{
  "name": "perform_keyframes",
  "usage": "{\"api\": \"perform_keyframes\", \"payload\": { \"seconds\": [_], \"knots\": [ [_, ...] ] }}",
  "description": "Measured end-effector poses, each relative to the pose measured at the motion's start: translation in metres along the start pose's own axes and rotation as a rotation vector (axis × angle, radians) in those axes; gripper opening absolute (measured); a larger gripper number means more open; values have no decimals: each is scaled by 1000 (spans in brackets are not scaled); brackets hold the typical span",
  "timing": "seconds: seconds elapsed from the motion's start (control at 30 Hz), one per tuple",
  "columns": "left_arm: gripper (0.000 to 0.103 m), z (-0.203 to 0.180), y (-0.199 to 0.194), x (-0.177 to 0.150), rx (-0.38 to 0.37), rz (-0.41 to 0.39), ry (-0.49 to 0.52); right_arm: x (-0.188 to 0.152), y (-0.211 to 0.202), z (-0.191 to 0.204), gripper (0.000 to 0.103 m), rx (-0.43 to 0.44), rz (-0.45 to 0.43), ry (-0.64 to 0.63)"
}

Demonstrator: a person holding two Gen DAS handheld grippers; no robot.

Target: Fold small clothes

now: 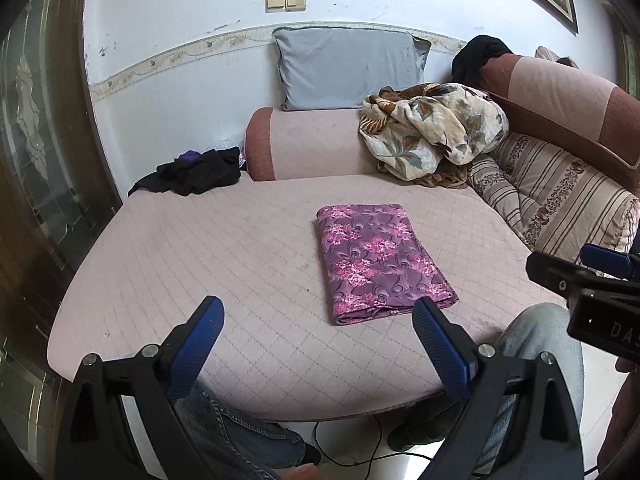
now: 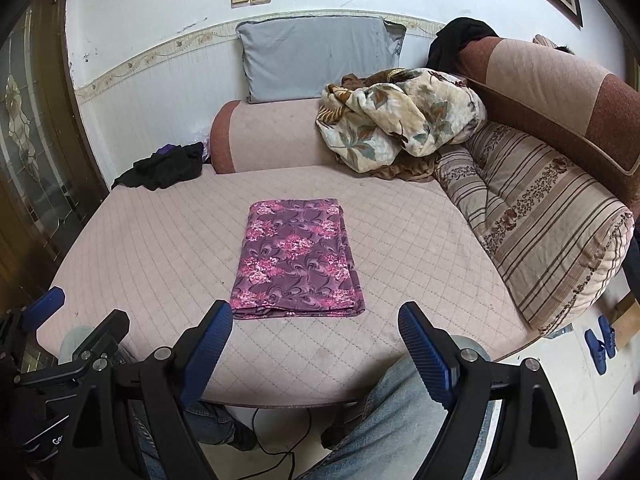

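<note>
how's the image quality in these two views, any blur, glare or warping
Left wrist view: strong fisheye bending of the wall border and dark vignette corners; the folded purple cloth is sharp under soft, even light. Right wrist view: same curvature, the sofa seat edge bows; cloth crisp, no glare, only faint shadows.
</note>
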State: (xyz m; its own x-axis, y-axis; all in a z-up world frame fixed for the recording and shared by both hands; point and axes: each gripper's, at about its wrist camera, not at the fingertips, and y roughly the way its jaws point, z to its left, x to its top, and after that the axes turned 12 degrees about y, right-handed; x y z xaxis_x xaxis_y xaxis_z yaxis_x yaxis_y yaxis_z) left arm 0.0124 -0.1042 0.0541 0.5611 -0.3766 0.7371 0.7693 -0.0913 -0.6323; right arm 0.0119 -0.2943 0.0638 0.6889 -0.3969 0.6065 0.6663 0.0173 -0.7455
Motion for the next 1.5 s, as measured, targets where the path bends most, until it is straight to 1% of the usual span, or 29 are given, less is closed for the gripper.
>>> {"api": "perform_keyframes", "payload": {
  "seconds": [0.23,0.43,0.57,0.77,0.93,1.1,1.37,1.47,1.5],
  "knots": [
    [95,6,2,-1,5,3,-6,-2,-1,2,89,-6,-1,3],
    [95,10,8,-1,-1,25,-21,-1,0,0,89,-5,3,-2],
    [95,11,10,1,5,19,-7,2,4,-4,89,-3,12,-6],
    [95,6,15,3,-6,29,-4,10,15,-10,89,-2,24,-19],
    [95,6,19,3,5,31,-2,13,24,-10,89,3,37,-26],
    [96,5,25,2,11,49,-2,13,31,-13,89,7,54,-23],
    [95,8,31,-2,43,87,-9,12,38,-15,89,3,66,-17],
    [96,10,32,-5,48,84,-9,11,42,-14,89,8,75,-14],
    [95,12,35,-5,43,80,-9,11,47,-14,90,19,79,-11]
  ]
}}
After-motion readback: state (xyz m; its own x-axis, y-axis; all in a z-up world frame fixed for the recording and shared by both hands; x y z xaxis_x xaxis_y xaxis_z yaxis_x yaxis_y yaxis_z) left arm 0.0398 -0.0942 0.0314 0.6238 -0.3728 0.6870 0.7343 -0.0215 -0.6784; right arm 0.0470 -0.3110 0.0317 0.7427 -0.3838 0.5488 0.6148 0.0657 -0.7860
